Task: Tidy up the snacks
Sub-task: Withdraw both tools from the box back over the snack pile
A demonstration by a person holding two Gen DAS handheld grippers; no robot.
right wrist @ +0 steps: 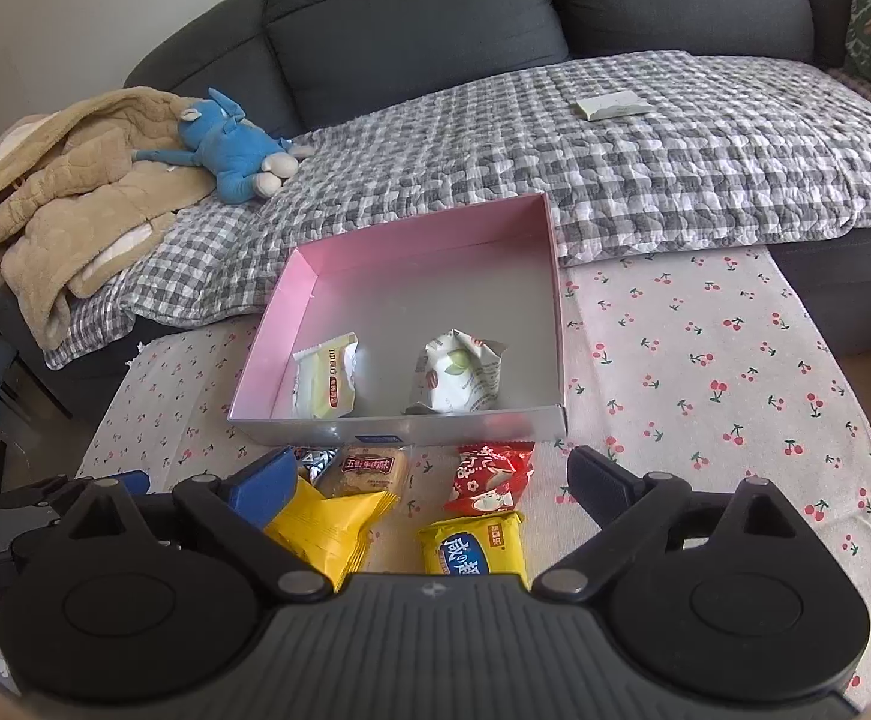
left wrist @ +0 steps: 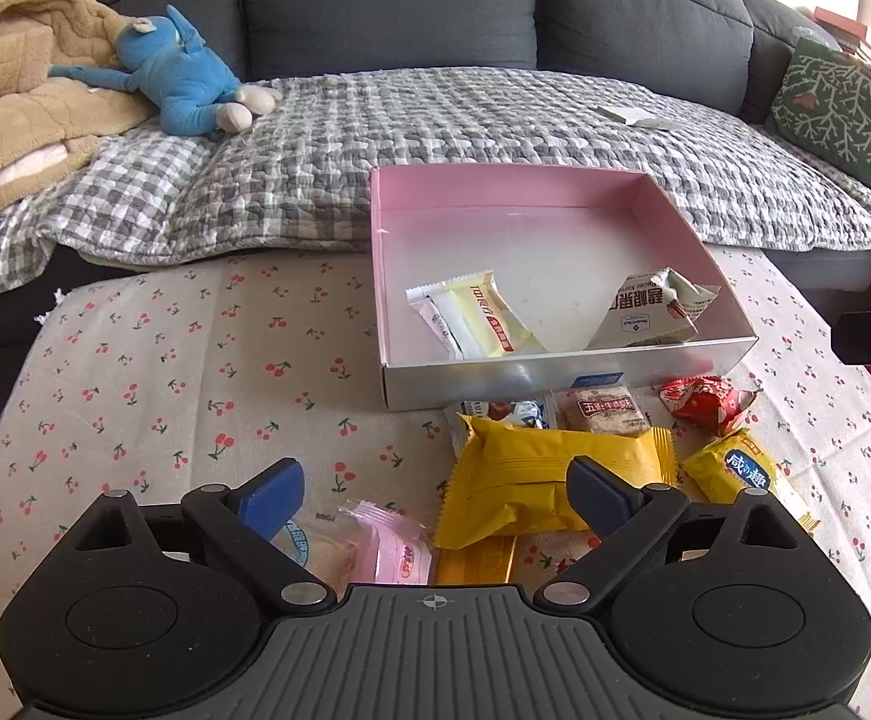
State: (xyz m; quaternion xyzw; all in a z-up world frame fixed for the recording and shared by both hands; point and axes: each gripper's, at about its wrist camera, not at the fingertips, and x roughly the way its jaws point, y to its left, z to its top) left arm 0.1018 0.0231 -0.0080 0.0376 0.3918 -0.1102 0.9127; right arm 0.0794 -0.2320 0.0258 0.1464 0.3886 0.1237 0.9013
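Both grippers hang with jaws wide apart, gripping nothing. The left gripper point(left wrist: 435, 495) frames a big yellow packet point(left wrist: 531, 480) at lower centre; the right gripper point(right wrist: 429, 480) frames a red packet point(right wrist: 489, 477). Above them sits the pink box point(left wrist: 645, 180), two snacks inside.

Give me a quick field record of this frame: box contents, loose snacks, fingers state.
box: pink box, open, on cherry-print cloth
in box: cream packet, white wrapper
loose, in front of box: big yellow pack, brown biscuit pack, red packet, small yellow packet, pink packet
left gripper: fingers open, nothing held
right gripper: fingers open, nothing held
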